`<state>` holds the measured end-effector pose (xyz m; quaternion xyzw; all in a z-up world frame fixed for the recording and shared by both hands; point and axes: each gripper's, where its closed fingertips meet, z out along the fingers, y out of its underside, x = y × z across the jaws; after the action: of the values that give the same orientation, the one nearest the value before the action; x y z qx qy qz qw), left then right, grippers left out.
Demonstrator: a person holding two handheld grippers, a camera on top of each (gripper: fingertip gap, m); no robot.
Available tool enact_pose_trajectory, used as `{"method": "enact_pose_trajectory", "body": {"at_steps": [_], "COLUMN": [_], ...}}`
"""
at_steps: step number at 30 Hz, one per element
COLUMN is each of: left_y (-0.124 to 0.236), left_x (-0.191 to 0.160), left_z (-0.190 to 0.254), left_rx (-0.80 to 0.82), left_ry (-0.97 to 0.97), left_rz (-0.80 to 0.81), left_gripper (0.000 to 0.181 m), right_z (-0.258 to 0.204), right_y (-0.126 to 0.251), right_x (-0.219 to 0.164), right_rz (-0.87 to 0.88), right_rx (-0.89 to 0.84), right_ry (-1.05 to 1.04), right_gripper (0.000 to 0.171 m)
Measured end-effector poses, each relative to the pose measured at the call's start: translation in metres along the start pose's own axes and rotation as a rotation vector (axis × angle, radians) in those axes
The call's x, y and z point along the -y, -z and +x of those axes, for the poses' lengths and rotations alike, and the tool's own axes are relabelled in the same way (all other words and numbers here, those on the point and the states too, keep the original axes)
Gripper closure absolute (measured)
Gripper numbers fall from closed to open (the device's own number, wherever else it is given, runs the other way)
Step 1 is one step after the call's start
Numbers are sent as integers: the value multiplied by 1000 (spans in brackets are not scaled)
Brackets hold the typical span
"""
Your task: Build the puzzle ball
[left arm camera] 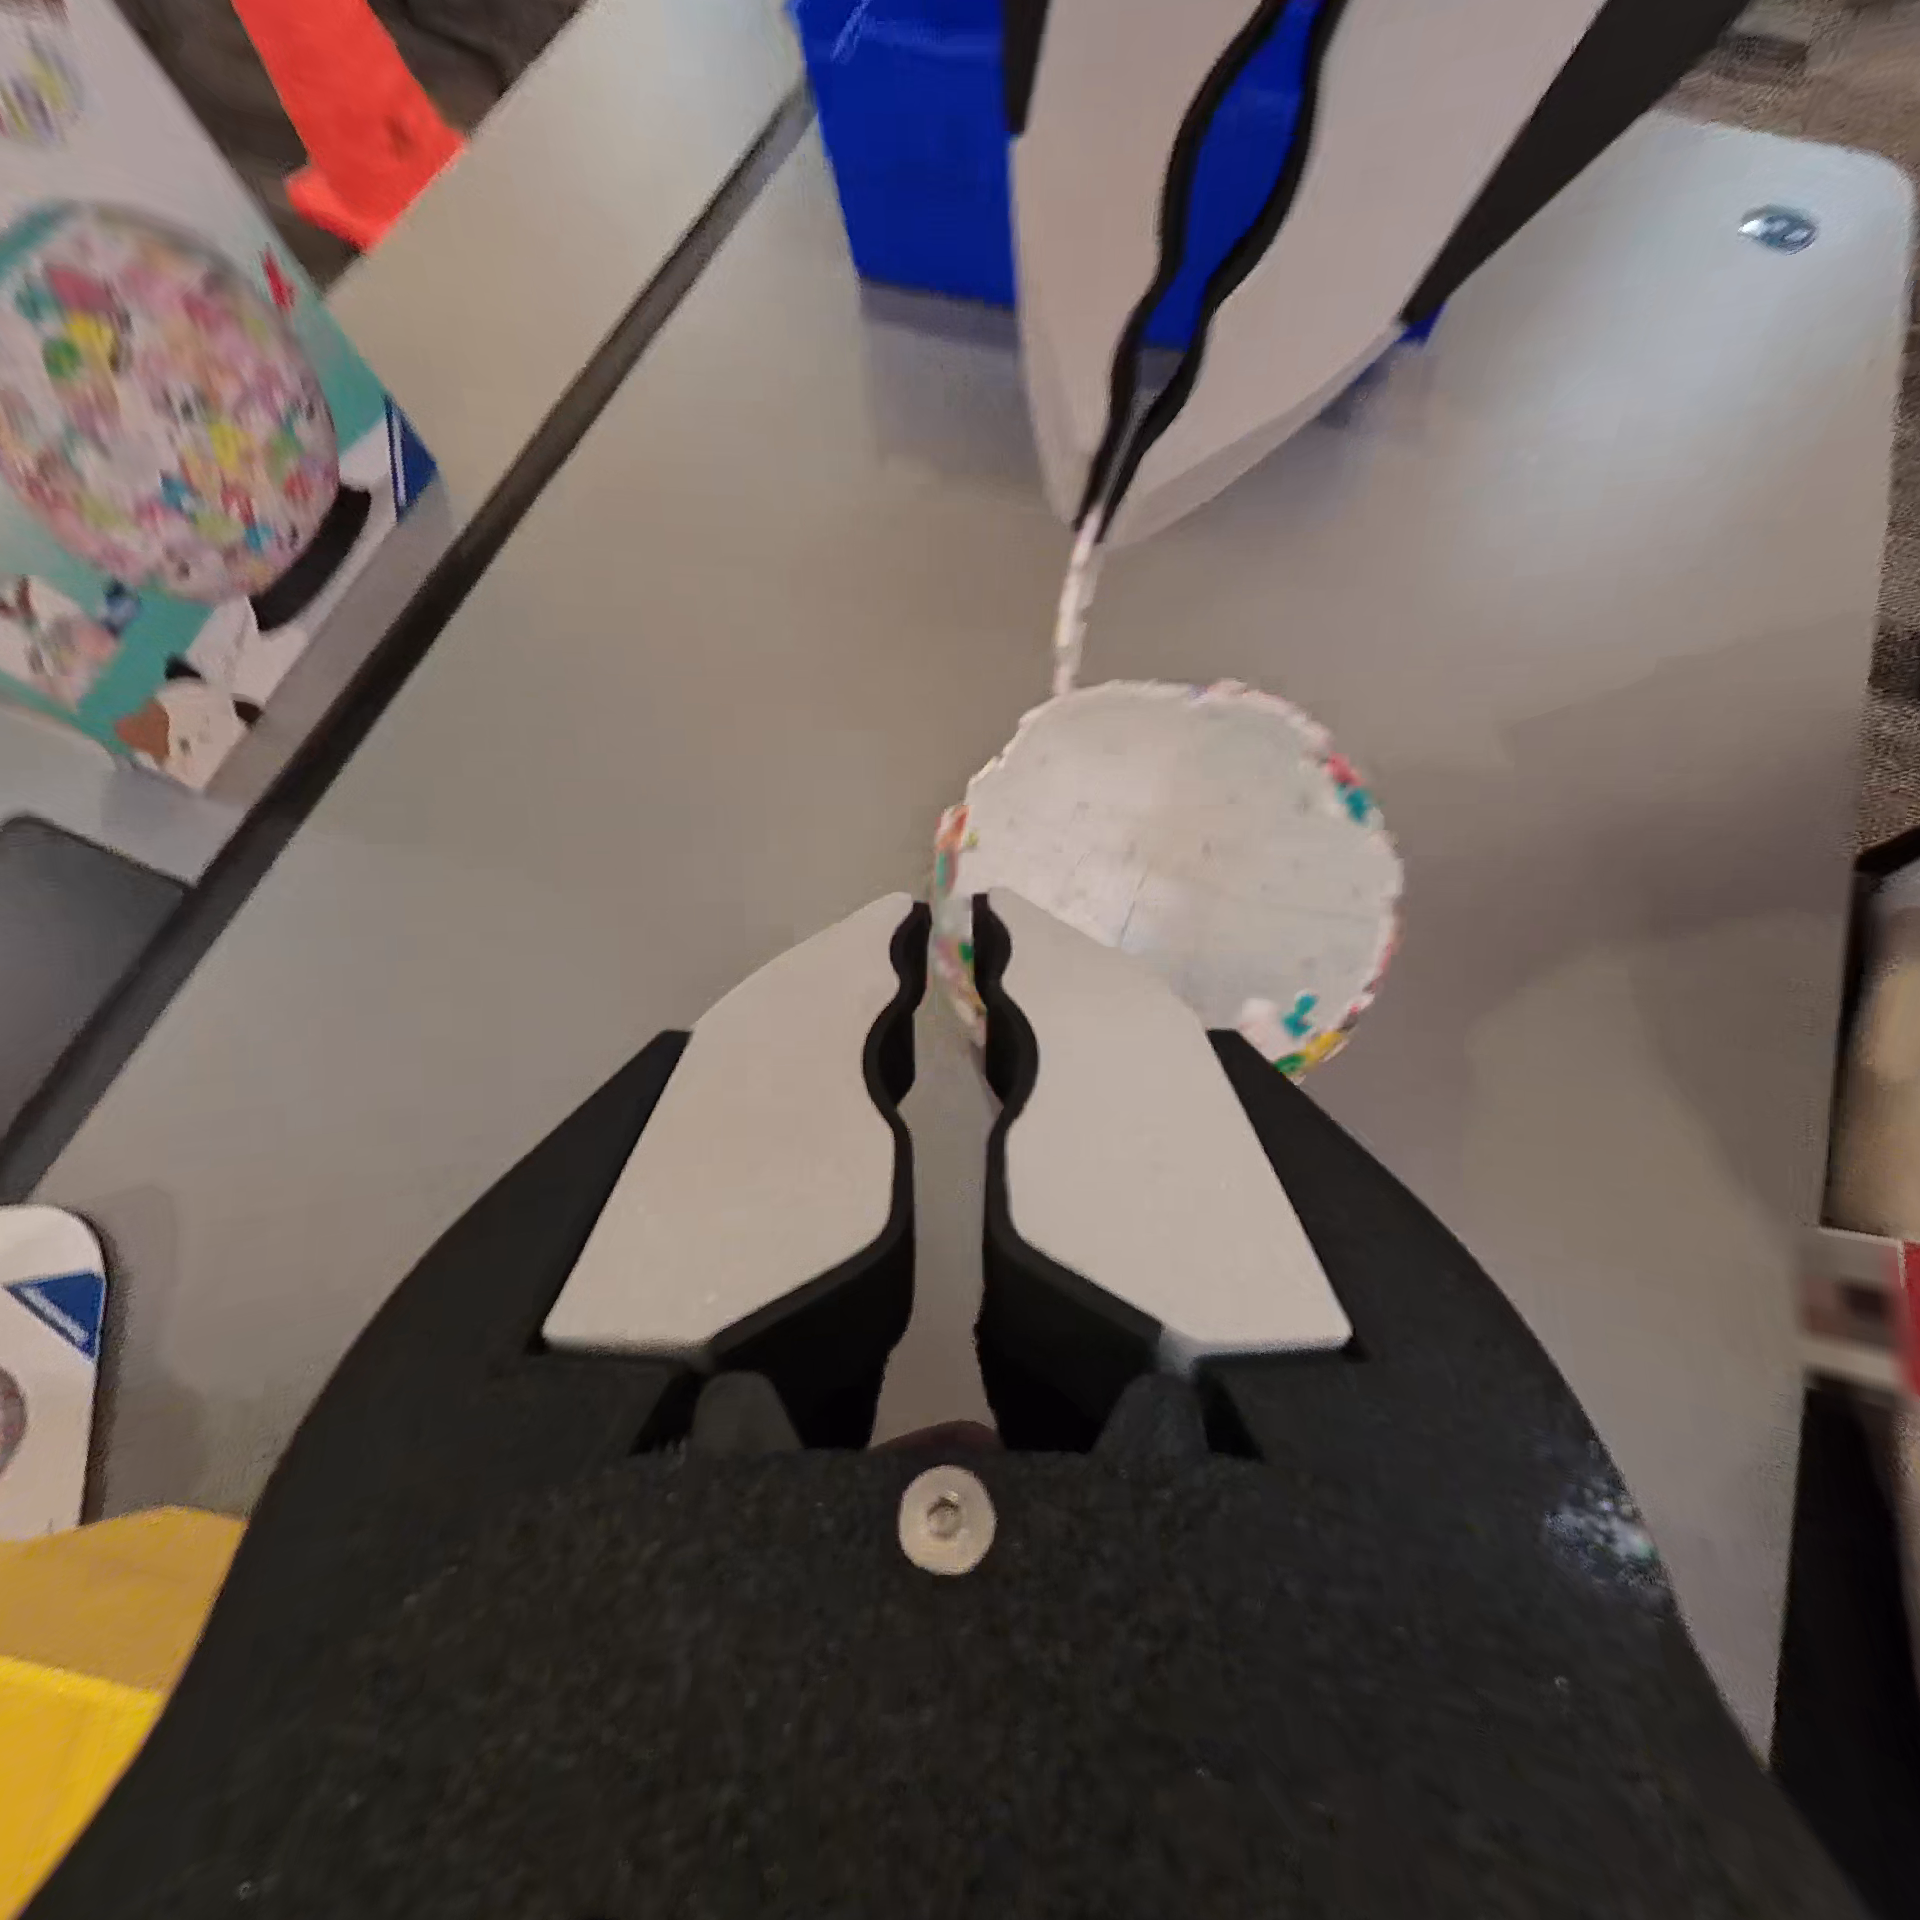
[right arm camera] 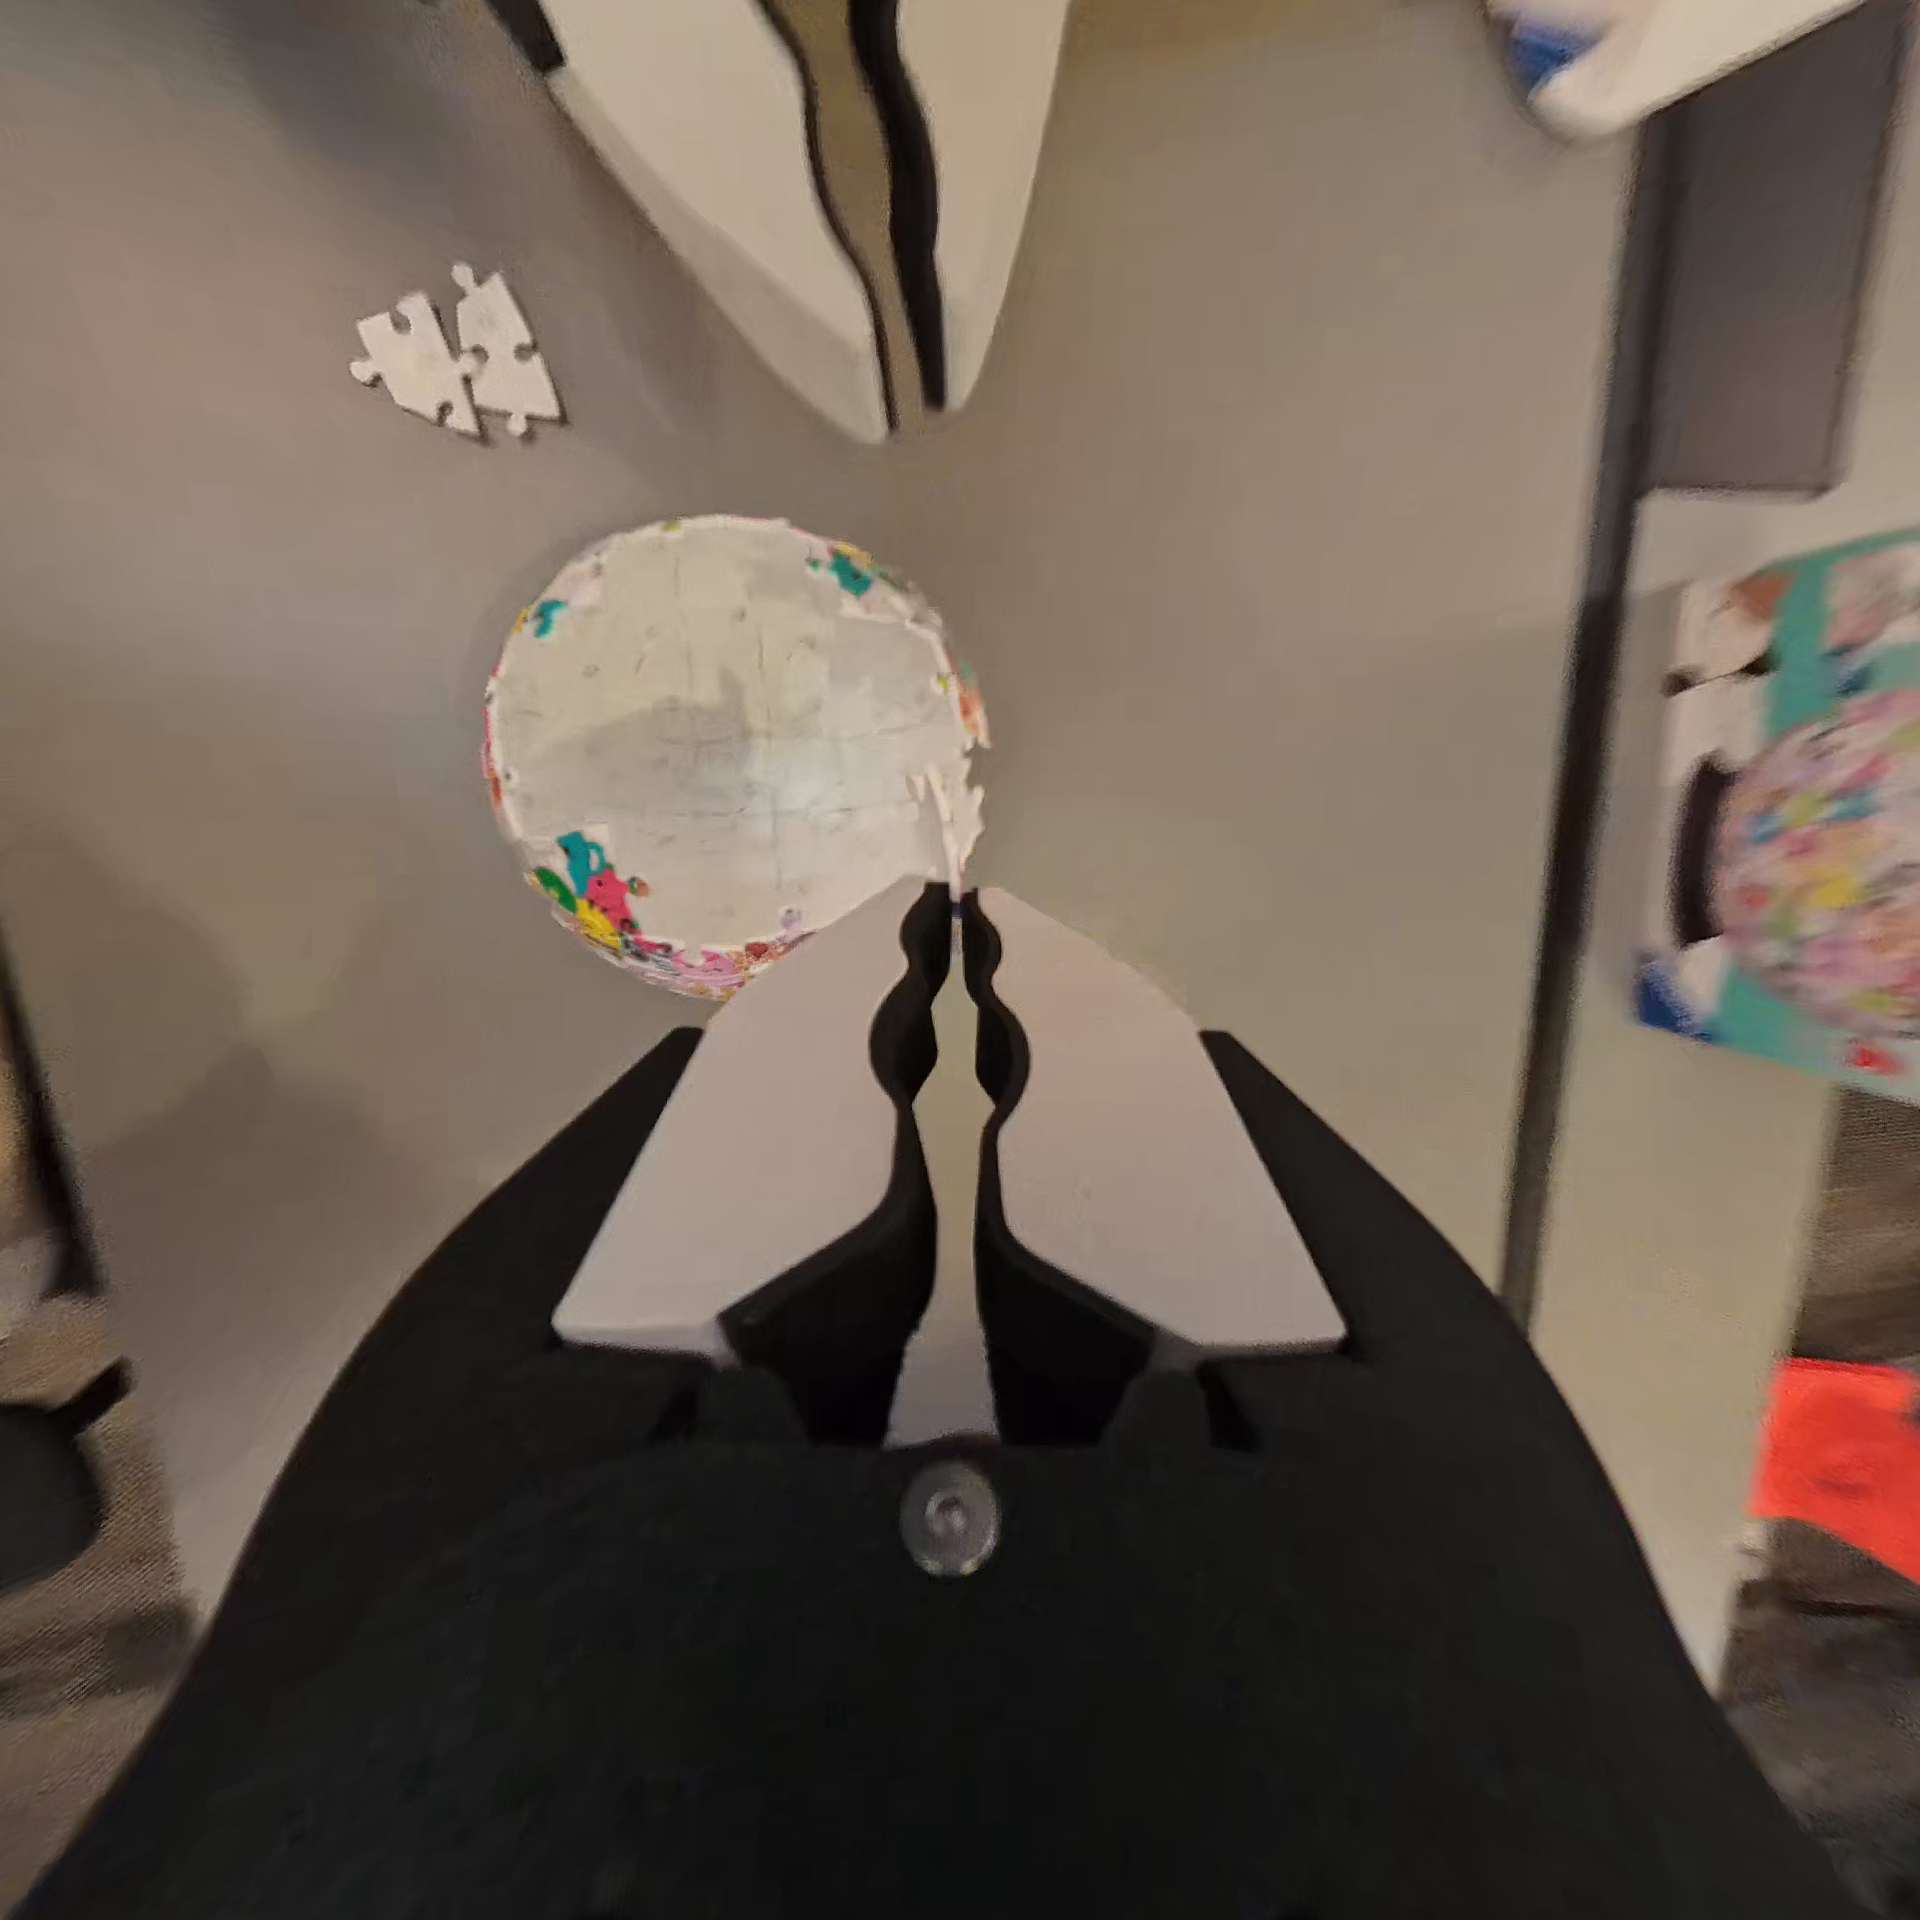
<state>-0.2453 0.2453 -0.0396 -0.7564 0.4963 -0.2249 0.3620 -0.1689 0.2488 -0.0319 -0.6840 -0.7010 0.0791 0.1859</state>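
Currently left gripper [left arm camera: 948, 920] clamped on half-ball [left arm camera: 1184, 873] rim, held above table [left arm camera: 644, 790]. Right gripper [right arm camera: 953, 902] pinched on thin piece [left arm camera: 1075, 613] at opposite rim. Two spare pieces [right arm camera: 457, 358] on table.

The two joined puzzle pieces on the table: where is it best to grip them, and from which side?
The two joined puzzle pieces lie flat, white side up, clear of the half-built ball. Probably come from above and pinch across the outer edges, over the seam, so the joint stays locked. Both grippers are occupied now.

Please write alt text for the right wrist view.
The right gripper, shut, holds a thin puzzle piece at the rim of a half-built puzzle ball shell, white inside. Two joined white pieces lie on the grey table.
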Motion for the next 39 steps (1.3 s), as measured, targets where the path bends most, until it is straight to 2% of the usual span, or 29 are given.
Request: {"method": "enact_pose_trajectory", "body": {"at_steps": [2,5,12,21,30,39], "left_y": [-9,-26,-66,-91,-93,-103], "left_x": [-12,-22,-35,-40,-39,-43], "left_z": [-21,-44,-65,-44,-31,-25], "left_rx": [32,34,4,-168,-257,-346], "left_ry": [25,73,70,104,174,244], "left_rz": [-40,-74,-158,-177,-182,-226], "left_gripper": [174,174,177,181,181,181], "right_z": [-1,7,6,6,3,4], "right_y": [-12,-26,-51,-56,-68,-80], "right_x": [-4,1,-3,-8,-6,-7], "right_rz": [-92,-181,-250,-325,-374,-352], "right_rx": [86,93,100,56,24,-2], "right_ry": [-20,11,11,85,156,155], "right_gripper": [169,169,169,169,169,169]}}
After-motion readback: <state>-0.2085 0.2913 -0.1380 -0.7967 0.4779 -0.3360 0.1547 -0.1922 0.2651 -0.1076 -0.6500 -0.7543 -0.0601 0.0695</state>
